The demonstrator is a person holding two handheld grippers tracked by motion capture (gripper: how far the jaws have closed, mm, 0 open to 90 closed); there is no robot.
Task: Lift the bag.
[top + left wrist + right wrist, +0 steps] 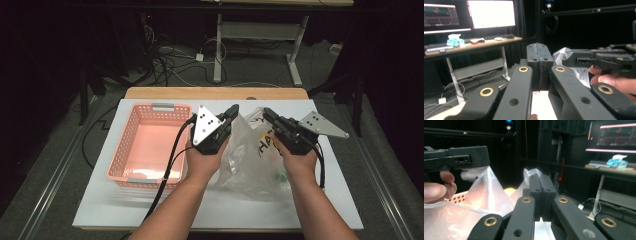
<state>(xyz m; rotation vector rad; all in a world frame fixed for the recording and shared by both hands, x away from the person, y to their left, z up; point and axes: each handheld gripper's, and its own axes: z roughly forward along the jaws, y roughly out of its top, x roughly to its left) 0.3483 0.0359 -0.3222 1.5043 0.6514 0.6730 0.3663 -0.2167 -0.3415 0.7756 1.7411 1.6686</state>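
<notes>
A clear plastic bag (252,155) sits on the white table (100,205) between the person's two hands, just right of a pink basket (150,142). The left gripper (231,114) has its jaws pressed together on the bag's upper left edge, pulling the film up into a peak. The right gripper (266,114) likewise pinches the bag's upper right edge, jaws closed tight. Something with yellow and black print lies inside the bag.

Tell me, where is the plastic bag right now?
In the high view the plastic bag hangs between the left gripper and right gripper, right of the pink basket.
</notes>
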